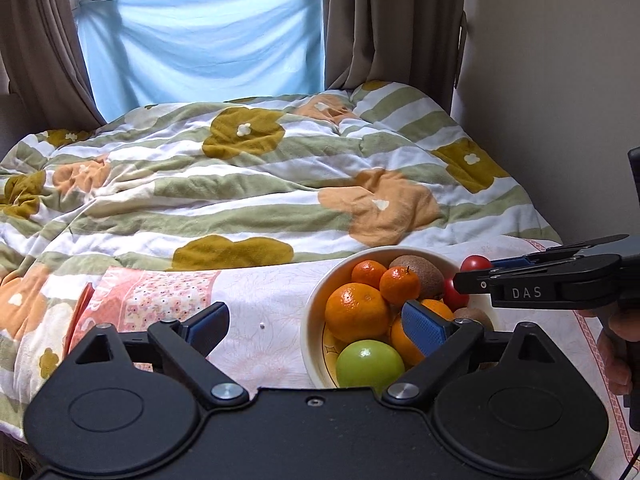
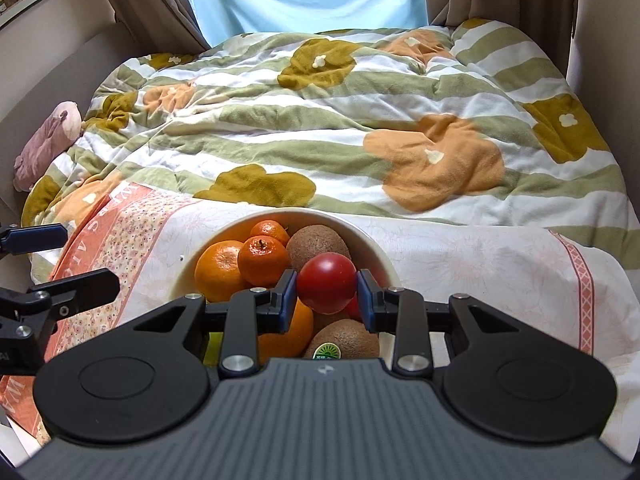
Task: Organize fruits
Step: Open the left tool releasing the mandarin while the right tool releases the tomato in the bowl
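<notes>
Right gripper (image 2: 327, 294) clamps a red tomato (image 2: 326, 282) above the fruit bowl (image 2: 384, 258); left gripper (image 1: 316, 324) hangs wide open and empty.

The right jaws are pinched in on both sides of the tomato, holding it just over the cream bowl on the bed (image 2: 500, 264). In that bowl: mandarins (image 2: 263, 260), a larger orange (image 2: 220, 270), kiwis (image 2: 318, 242), one with a sticker (image 2: 344, 342), and a green apple (image 1: 370, 364) at the near rim. From the left wrist view the left jaws are spread apart, nothing between them, its right pad (image 1: 424, 326) in front of the bowl's oranges. A flowered quilt (image 2: 360, 120) lies rumpled behind.
</notes>
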A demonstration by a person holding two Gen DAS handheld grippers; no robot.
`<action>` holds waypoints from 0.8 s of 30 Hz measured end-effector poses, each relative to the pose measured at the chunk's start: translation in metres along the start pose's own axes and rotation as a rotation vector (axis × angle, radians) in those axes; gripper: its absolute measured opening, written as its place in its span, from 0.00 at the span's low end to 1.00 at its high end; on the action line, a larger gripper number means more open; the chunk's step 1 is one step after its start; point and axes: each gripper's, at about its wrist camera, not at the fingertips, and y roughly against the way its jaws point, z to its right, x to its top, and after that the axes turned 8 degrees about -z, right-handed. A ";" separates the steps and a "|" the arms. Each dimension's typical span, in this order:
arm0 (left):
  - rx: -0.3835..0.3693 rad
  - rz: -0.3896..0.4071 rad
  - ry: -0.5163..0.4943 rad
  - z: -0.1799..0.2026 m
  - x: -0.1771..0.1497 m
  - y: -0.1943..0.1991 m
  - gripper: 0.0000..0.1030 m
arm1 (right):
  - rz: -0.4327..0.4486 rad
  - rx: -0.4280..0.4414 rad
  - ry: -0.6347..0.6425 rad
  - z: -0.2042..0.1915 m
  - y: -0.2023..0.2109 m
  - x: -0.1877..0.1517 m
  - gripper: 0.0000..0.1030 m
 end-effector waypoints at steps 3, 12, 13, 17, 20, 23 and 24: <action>0.001 -0.001 0.009 -0.003 -0.003 0.001 0.93 | -0.011 -0.003 -0.008 0.001 -0.007 -0.001 0.46; -0.001 -0.006 0.016 -0.004 -0.011 0.001 0.93 | -0.005 0.006 -0.064 0.003 -0.014 -0.009 0.86; -0.004 -0.006 0.016 -0.004 -0.012 0.001 0.93 | -0.005 0.001 -0.066 0.003 -0.014 -0.010 0.86; -0.008 -0.005 0.014 -0.003 -0.014 0.003 0.93 | 0.004 -0.006 -0.067 0.000 -0.006 -0.013 0.94; -0.013 0.008 0.011 -0.004 -0.016 0.011 0.93 | 0.024 -0.027 -0.051 -0.007 0.009 -0.013 0.94; -0.015 0.029 0.008 -0.005 -0.016 0.025 0.93 | 0.054 -0.043 -0.044 -0.016 0.032 -0.014 0.94; -0.016 0.036 0.009 -0.006 -0.016 0.032 0.93 | 0.065 -0.047 -0.045 -0.020 0.041 -0.015 0.94</action>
